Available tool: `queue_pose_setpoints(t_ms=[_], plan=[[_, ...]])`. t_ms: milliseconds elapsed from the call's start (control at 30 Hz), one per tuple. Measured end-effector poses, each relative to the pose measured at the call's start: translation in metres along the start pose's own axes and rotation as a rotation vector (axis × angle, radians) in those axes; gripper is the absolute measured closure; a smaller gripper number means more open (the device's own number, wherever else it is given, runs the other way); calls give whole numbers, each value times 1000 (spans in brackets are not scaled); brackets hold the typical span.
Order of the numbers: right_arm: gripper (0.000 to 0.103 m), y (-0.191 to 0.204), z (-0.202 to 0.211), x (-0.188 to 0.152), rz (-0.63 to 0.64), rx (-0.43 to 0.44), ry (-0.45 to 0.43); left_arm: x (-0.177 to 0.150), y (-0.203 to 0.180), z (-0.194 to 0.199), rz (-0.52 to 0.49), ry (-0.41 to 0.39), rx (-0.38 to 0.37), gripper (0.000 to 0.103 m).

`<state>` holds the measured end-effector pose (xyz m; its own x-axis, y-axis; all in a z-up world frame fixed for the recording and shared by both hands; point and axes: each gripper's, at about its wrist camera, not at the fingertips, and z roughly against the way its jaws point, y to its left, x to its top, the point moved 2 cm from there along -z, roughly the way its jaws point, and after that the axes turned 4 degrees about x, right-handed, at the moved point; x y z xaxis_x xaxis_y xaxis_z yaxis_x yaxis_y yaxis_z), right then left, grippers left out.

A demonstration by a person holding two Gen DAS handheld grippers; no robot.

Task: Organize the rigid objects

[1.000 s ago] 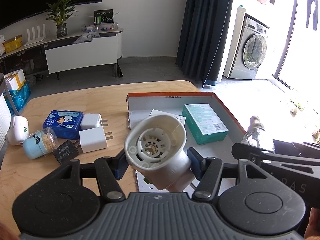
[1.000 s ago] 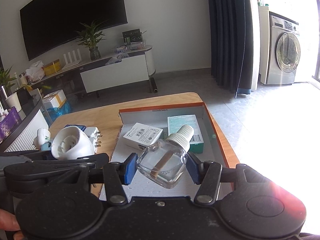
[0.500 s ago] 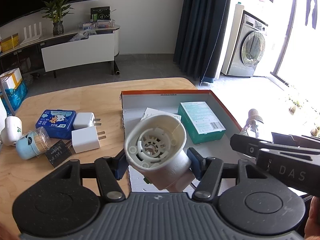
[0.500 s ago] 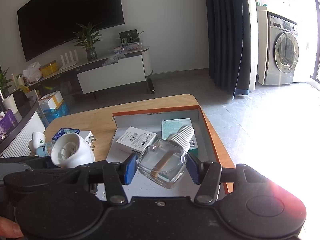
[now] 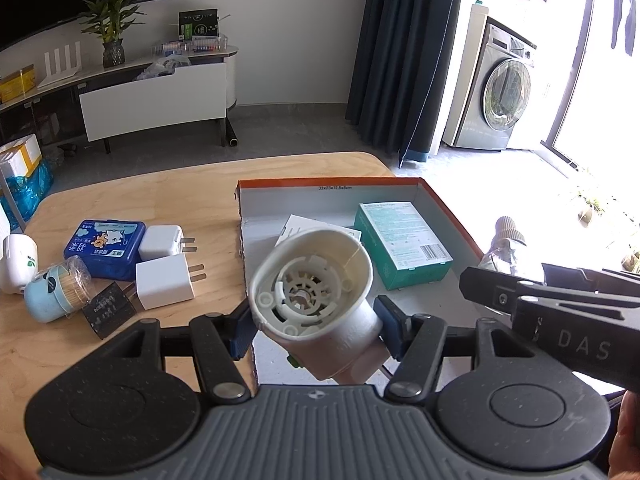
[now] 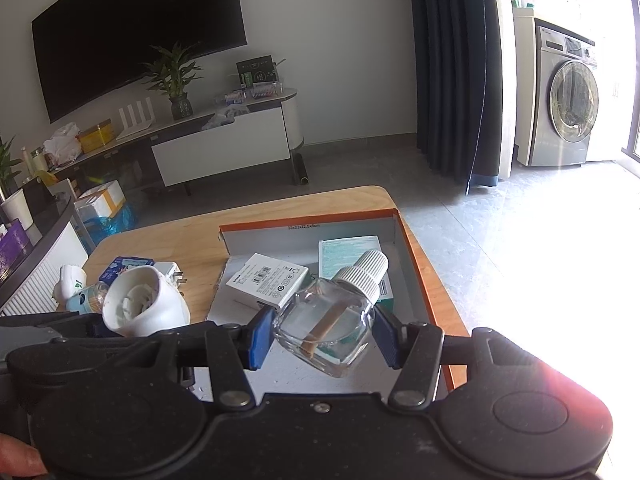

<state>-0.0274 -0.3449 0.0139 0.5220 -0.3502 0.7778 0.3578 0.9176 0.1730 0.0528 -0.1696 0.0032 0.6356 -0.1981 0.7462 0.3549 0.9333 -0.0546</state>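
1. Left gripper first: I have its blue pads clamped on a white plastic housing, low in the centre of the left wrist frame, with the open, ribbed mouth tilted up toward the camera.
2. At the far left of that frame I see a white plug-in unit, and just beside it a pale blue toothpick jar lying on its side on the wooden surface.
3. Right of the jar lie a small black card, a blue tissue pack and two white chargers, close together, prongs pointing right.
4. Centre frame holds the orange-rimmed box lid, resting on the surface. Inside it I see a white carton and a teal box side by side; the housing hides most of the white carton in the left view.
5. Right gripper is closed on a clear glass bottle with a ribbed white cap and a tan wick inside; it is held tilted, cap toward the upper right, above the near part of the lid.
6. In the left wrist view the right gripper's black body enters at the right edge of the frame, the bottle's cap showing above it.
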Motion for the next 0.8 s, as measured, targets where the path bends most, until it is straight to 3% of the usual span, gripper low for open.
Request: queue_pose_setpoints(t_ms=[800], plan=[[38, -8, -8, 7, 2, -6, 3, 5, -12, -11, -31, 11, -26, 41]])
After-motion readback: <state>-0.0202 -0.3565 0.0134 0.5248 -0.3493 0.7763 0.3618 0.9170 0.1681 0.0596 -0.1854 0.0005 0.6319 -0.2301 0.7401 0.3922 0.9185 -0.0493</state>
